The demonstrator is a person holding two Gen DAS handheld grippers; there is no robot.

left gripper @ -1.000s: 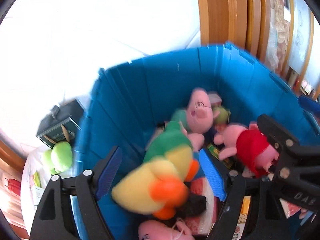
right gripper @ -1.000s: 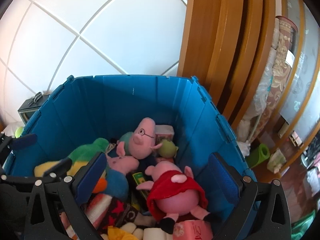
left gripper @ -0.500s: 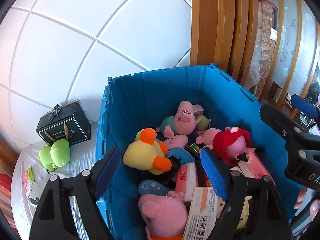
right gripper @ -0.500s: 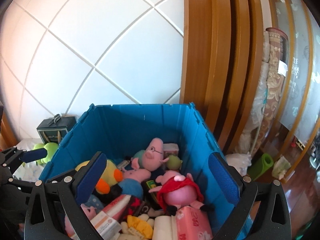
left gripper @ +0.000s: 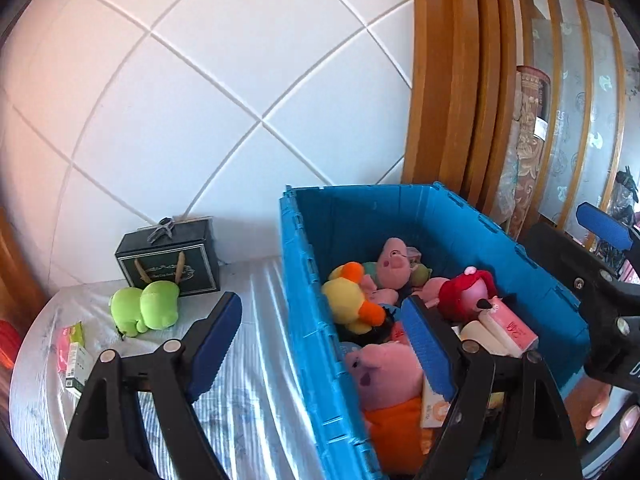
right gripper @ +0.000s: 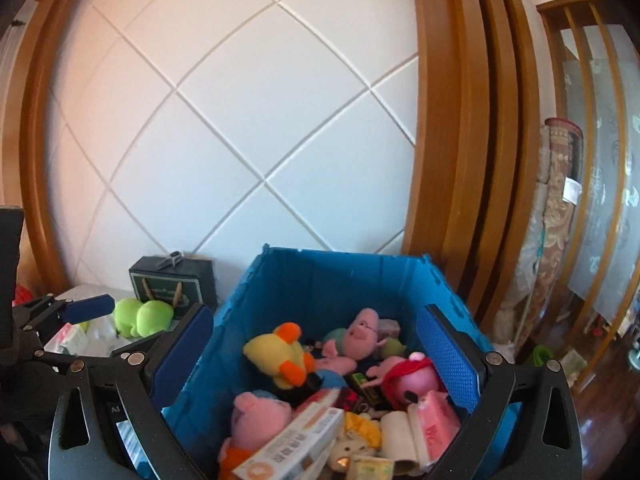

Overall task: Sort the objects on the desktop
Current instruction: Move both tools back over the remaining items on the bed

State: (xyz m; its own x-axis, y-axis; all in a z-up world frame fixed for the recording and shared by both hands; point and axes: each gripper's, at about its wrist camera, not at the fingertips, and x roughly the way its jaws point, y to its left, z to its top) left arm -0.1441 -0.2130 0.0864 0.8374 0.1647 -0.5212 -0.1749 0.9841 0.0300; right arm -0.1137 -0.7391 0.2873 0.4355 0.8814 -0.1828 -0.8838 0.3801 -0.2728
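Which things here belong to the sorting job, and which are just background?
Job items:
- blue plastic crate
- yellow duck plush with orange beak, in the crate
- lime-green plush toy, on the table
- small packets at the table edge
- open left gripper

Just lying about:
- dark green gift box
- rolled patterned rug

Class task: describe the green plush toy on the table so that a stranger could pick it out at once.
Left of the big blue plastic crate, a dark gift box stands by the wall. The bright lime-green plush toy lies right before it, the only soft toy outside the crate.
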